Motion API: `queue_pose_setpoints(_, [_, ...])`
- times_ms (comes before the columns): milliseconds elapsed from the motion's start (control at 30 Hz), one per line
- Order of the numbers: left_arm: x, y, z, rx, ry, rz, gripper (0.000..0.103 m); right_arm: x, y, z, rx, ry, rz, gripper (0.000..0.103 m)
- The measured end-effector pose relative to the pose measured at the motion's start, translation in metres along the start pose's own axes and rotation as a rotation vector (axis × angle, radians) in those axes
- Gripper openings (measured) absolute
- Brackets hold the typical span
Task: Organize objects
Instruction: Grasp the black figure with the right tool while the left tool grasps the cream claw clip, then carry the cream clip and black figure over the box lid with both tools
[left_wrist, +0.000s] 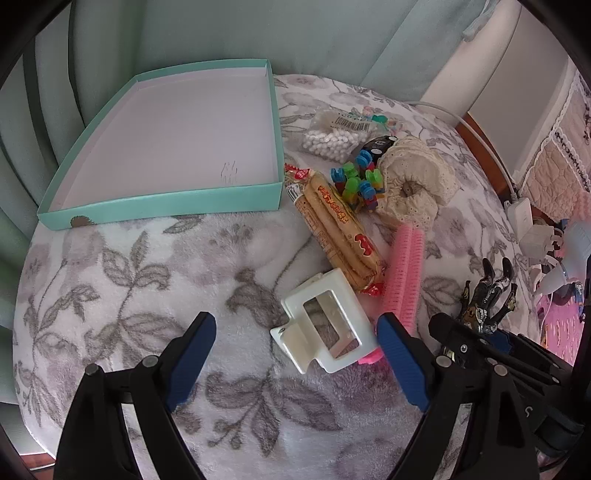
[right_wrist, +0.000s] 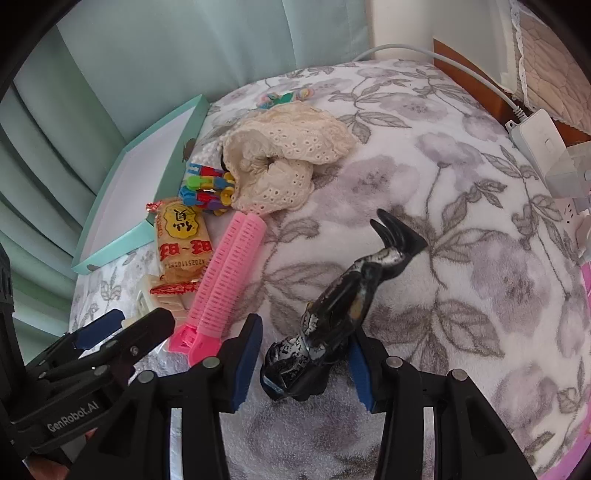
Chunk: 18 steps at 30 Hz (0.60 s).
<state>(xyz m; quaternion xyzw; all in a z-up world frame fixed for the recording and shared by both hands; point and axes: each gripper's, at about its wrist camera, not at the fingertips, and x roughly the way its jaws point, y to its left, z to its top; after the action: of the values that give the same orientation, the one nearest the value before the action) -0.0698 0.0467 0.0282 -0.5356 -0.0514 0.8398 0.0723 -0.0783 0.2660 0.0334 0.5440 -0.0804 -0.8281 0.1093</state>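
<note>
Right hand-held gripper (right_wrist: 301, 363) spread around black hair claw (right_wrist: 343, 317)
Pads look clear of it; left hand-held gripper (left_wrist: 295, 354) gapes wide beside white clip (left_wrist: 325, 325), teal box (left_wrist: 162, 206) ahead awaiting both.

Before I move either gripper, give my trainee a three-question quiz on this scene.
1. True or false: the teal box already holds sorted items.
2. What lies between the right gripper pads? A) pink hair clip B) black hair claw C) snack packet
3. Fill in: the white clip lies nearest the ___ gripper.

Key: 1 false; 2 B; 3 left.
</note>
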Motion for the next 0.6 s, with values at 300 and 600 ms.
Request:
queue_pose_setpoints(300, [0.012, -0.005, -0.001, -0.009, 0.038, 0.016, 0.073, 0.003, -0.007, 0.003, 0.039, -0.019, 0.025, 0.042])
queue_pose_setpoints(600, [0.01, -0.004, -0.003, 0.009, 0.029, 0.044, 0.046, 0.001, -0.003, 0.003, 0.049, -0.02, 0.039, 0.041])
